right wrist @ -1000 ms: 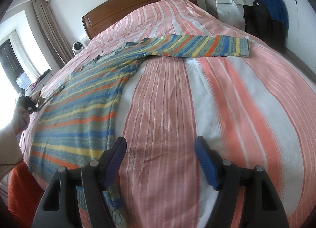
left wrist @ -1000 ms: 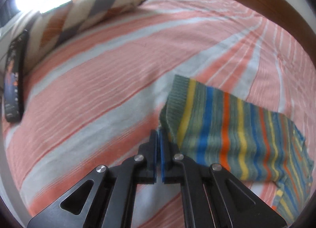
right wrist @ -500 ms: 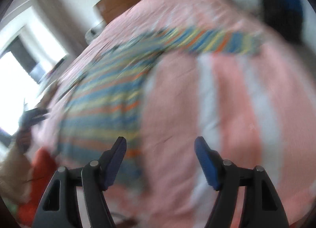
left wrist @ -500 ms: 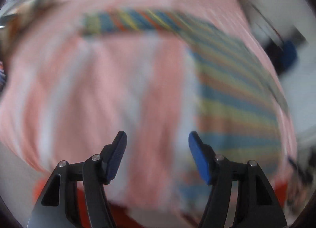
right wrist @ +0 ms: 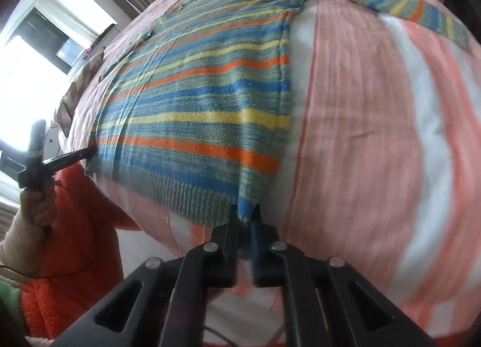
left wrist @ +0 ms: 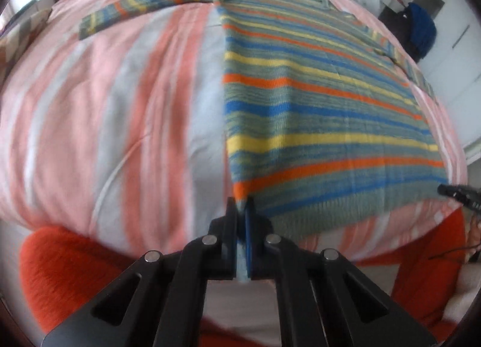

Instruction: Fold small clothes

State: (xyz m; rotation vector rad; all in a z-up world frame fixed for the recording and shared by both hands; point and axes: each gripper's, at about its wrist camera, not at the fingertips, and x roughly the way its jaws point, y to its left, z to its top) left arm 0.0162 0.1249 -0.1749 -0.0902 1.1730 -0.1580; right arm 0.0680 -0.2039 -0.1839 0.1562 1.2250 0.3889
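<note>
A striped knit sweater (left wrist: 315, 97) in green, blue, yellow and orange lies flat on the bed, sleeves spread to both sides. My left gripper (left wrist: 240, 208) is shut on the sweater's bottom left hem corner. My right gripper (right wrist: 245, 214) is shut on the bottom right hem corner of the sweater (right wrist: 204, 100). The right gripper's tip shows at the right edge of the left wrist view (left wrist: 460, 193). The left gripper shows at the left of the right wrist view (right wrist: 69, 157), held in a hand.
The bed (left wrist: 105, 106) has a pink, orange and white striped cover. A patterned pillow (left wrist: 18, 34) lies at far left. The person's red fleece clothing (left wrist: 69, 260) is at the bed's near edge. A chair with dark and blue clothes (left wrist: 421, 28) stands at the right.
Both grippers moved from the sleeve and bed side to the sweater's bottom hem. The left let go of the cuff, opened and shut again; the right, open before, has shut on a hem corner.
</note>
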